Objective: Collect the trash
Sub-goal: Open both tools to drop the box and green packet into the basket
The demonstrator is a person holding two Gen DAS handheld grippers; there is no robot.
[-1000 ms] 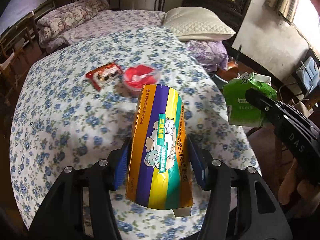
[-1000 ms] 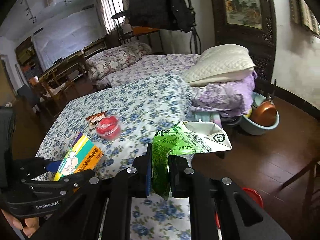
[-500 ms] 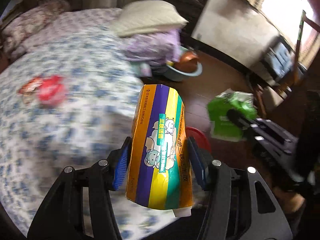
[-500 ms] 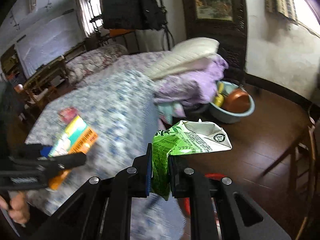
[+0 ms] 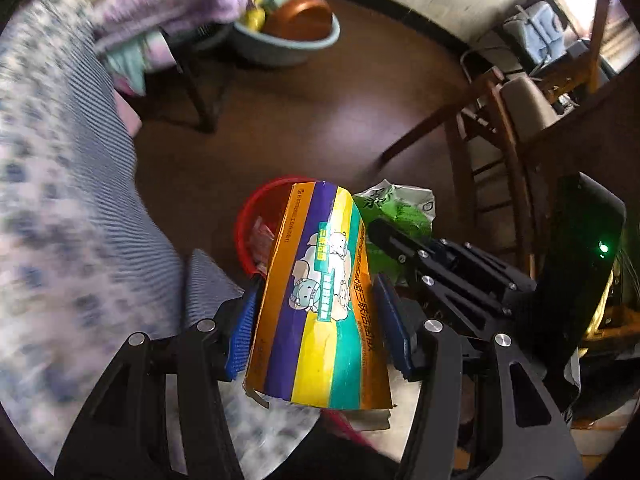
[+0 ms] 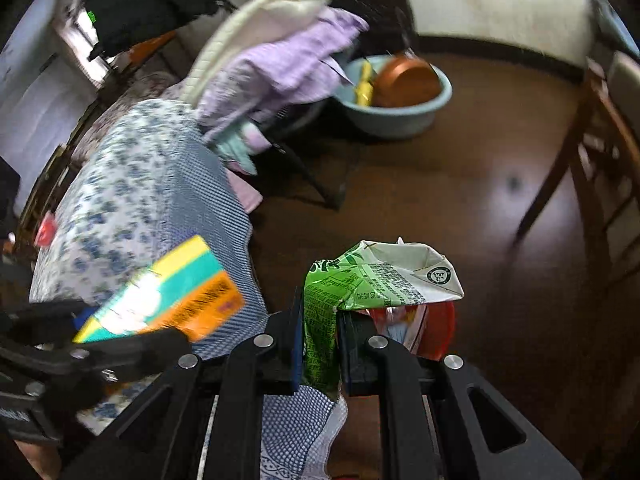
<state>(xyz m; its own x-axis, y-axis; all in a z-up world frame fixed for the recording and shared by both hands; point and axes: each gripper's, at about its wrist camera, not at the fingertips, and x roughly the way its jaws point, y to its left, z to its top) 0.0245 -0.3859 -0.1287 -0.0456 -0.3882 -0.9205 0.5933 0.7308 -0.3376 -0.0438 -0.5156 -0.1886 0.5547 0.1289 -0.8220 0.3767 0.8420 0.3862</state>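
Observation:
My left gripper (image 5: 318,322) is shut on a striped orange, purple, yellow and teal box (image 5: 320,304), held upright over a red bin (image 5: 244,224) on the brown floor. The bin holds some wrappers. My right gripper (image 6: 320,336) is shut on a crumpled green and white carton (image 6: 360,280); the red bin (image 6: 444,328) shows just behind it. In the left wrist view the green carton (image 5: 400,208) and the right gripper's black body sit right of the box. In the right wrist view the striped box (image 6: 168,300) hangs at the left.
The bed with the blue flowered cover (image 5: 60,200) fills the left side. A pale blue basin (image 6: 396,108) with a copper pan stands on the floor beyond. A wooden chair (image 5: 492,128) is at the right. Purple bedding hangs over a stool (image 6: 280,68).
Both grippers swung off the bed to the right and tilted down toward the floor, carrying the box and the carton. The red bin has come into view under them.

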